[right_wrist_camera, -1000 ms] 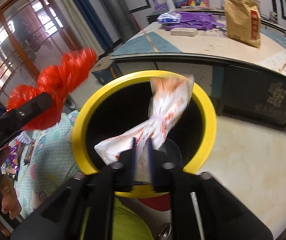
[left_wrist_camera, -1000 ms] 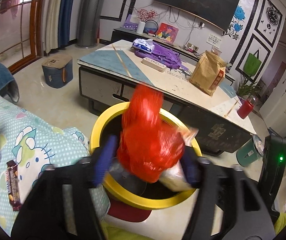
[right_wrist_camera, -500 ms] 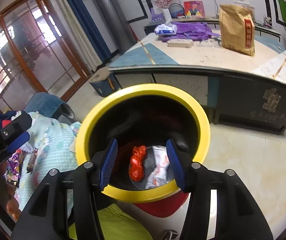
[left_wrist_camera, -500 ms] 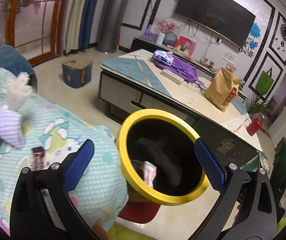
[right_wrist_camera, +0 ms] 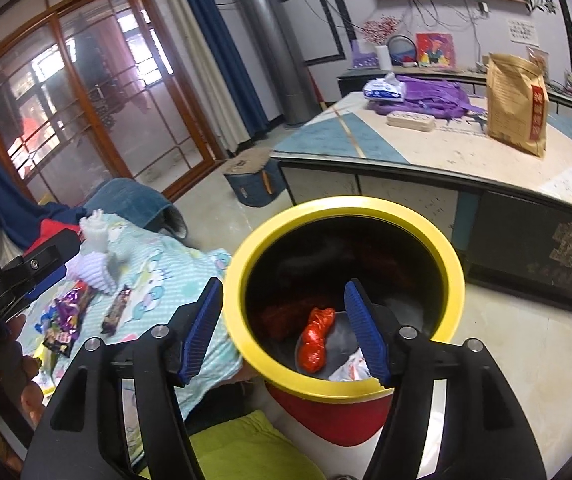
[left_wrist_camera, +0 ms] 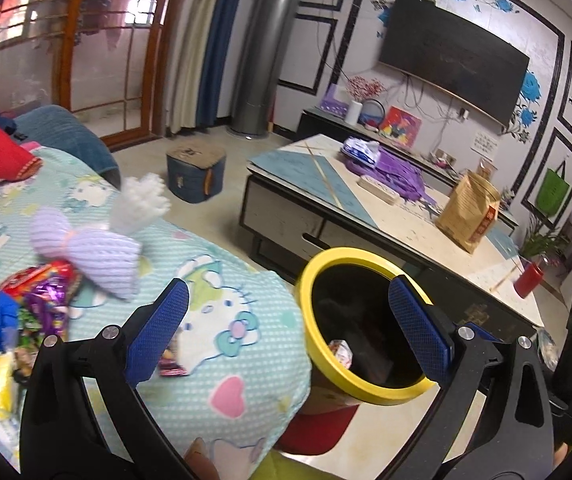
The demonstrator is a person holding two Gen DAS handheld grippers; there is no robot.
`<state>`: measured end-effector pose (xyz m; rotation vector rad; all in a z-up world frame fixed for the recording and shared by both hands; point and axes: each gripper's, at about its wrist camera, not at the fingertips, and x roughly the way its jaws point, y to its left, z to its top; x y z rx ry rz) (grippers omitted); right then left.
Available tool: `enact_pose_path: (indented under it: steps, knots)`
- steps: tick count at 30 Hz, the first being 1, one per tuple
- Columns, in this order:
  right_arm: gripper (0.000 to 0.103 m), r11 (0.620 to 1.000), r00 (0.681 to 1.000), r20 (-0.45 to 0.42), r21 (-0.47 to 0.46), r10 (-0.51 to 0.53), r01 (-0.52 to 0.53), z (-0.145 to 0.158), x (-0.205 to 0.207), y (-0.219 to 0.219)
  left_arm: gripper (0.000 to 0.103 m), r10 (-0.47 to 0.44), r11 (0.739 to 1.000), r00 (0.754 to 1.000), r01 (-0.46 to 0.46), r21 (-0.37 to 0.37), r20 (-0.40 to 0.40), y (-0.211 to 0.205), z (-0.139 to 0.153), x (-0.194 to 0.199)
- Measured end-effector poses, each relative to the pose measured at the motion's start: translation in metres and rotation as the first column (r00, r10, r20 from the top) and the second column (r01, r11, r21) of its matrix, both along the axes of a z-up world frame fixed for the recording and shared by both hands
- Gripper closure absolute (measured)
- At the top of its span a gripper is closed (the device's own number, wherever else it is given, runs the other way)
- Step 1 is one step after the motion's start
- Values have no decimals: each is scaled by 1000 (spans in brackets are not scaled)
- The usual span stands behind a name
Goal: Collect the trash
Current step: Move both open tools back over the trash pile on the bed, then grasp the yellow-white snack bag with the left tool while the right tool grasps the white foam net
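A red bin with a yellow rim (left_wrist_camera: 369, 390) (right_wrist_camera: 337, 384) stands on the floor beside the sofa. At its bottom lie a knotted red bag (right_wrist_camera: 317, 338) and a white wrapper (right_wrist_camera: 351, 368) (left_wrist_camera: 341, 352). My right gripper (right_wrist_camera: 289, 328) hovers above the rim, jaws opening, nothing between them. My left gripper (left_wrist_camera: 291, 328) is open wide and empty, between the bin and the patterned sofa cover (left_wrist_camera: 214, 368). Snack wrappers (left_wrist_camera: 42, 296) (right_wrist_camera: 66, 316) lie piled on the cover at left, and a small wrapper (left_wrist_camera: 170, 364) sits by the left finger.
A low table (left_wrist_camera: 365, 216) with a brown paper bag (left_wrist_camera: 469, 216), purple cloth (right_wrist_camera: 429, 98) and tissue pack stands beyond the bin. A blue stool (left_wrist_camera: 196, 174) sits on the floor. Knitted purple and white items (left_wrist_camera: 94, 240) lie on the sofa.
Both grippers let go: the red bag and the white wrapper dropped into the bin. The left gripper swung left toward the sofa and opened wide; the right rose and opened.
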<state>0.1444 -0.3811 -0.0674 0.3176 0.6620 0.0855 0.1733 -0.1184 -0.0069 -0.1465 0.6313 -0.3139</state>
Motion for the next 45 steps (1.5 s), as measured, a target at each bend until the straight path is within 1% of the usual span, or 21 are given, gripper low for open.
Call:
enact_pose_path:
  steps: [3,11,15,23,28,36,41,45]
  knots:
    - [39,1000,1000,13,-3,20,-20,4,-2,8,11,25,1000,1000,-25,0,12,10,3,-7]
    - [35,996,995,36,-6,94,-94,13,-9,33,11,112,994,993,-112,-17,31,44,7,-21]
    - [33,991,990,47,-10,135,-135,16,-11,47,11,160,987,986,-160,-14,55,63,11,-27]
    - [29,978,977,51,-26,207,-206,21,-9,79,11,239,971,969,-238,-17,67,97,15,-39]
    - [28,968,967,57,-42,249,-247,25,-4,101,11,286,958,956,-286,-13,61,122,11,-48]
    - [23,949,946,80,-71,313,-308,35,23,144,11,342,940,939,-342,-5,36,156,3,-60]
    - [22,940,938,76,-81,338,-332,37,52,170,11,363,932,932,-363,3,0,174,-6,-64]
    - [22,932,931,59,-66,360,-356,35,82,192,11,377,926,925,-377,2,-38,187,-15,-67]
